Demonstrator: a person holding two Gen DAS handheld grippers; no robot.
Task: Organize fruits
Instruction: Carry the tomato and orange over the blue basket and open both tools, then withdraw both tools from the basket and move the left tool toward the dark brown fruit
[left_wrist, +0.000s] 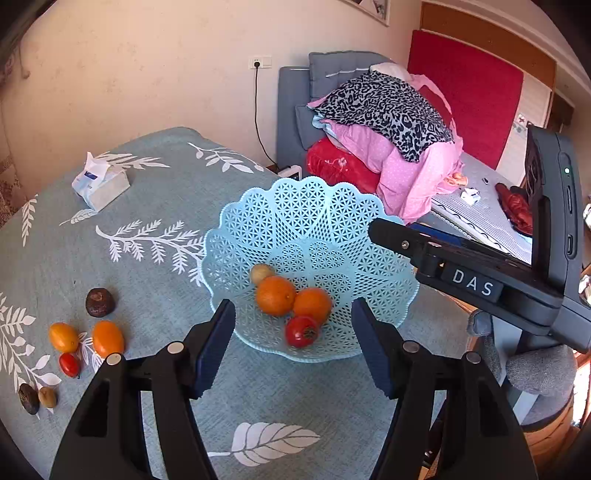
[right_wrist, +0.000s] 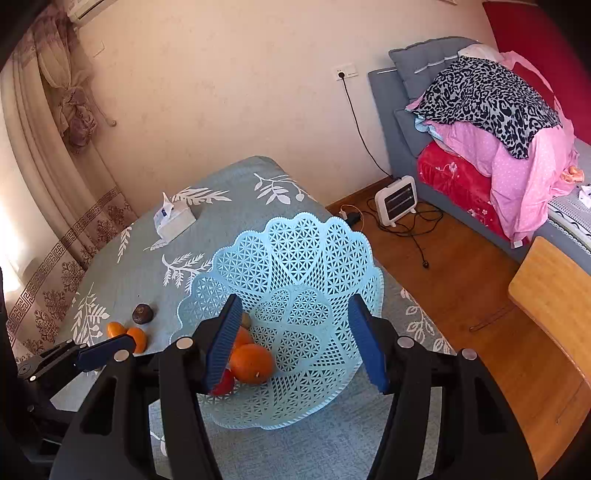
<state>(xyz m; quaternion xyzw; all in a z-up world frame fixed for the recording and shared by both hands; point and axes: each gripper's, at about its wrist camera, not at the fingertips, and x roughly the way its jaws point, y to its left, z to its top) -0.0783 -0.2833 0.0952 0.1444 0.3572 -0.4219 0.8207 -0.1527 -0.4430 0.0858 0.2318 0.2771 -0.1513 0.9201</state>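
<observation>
A light blue lattice basket (left_wrist: 314, 221) stands on the table and holds two oranges (left_wrist: 275, 295), a red tomato (left_wrist: 301, 331) and a small tan fruit (left_wrist: 261, 273). My left gripper (left_wrist: 295, 347) is open and empty just in front of the basket. My right gripper (right_wrist: 295, 339) is open and empty above the basket (right_wrist: 314, 258), with an orange (right_wrist: 253, 363) below its left finger. On the cloth to the left lie a dark brown fruit (left_wrist: 99, 302), two small orange fruits (left_wrist: 108, 338), a cherry tomato (left_wrist: 69, 364) and two small fruits (left_wrist: 47, 397).
A tissue pack (left_wrist: 99, 182) lies at the far side of the leaf-patterned blue tablecloth (left_wrist: 147, 206). A bed with piled bedding (left_wrist: 388, 122) stands to the right. A small heater (right_wrist: 397, 199) and cables sit on the wooden floor. A wooden chair (right_wrist: 554, 295) is at right.
</observation>
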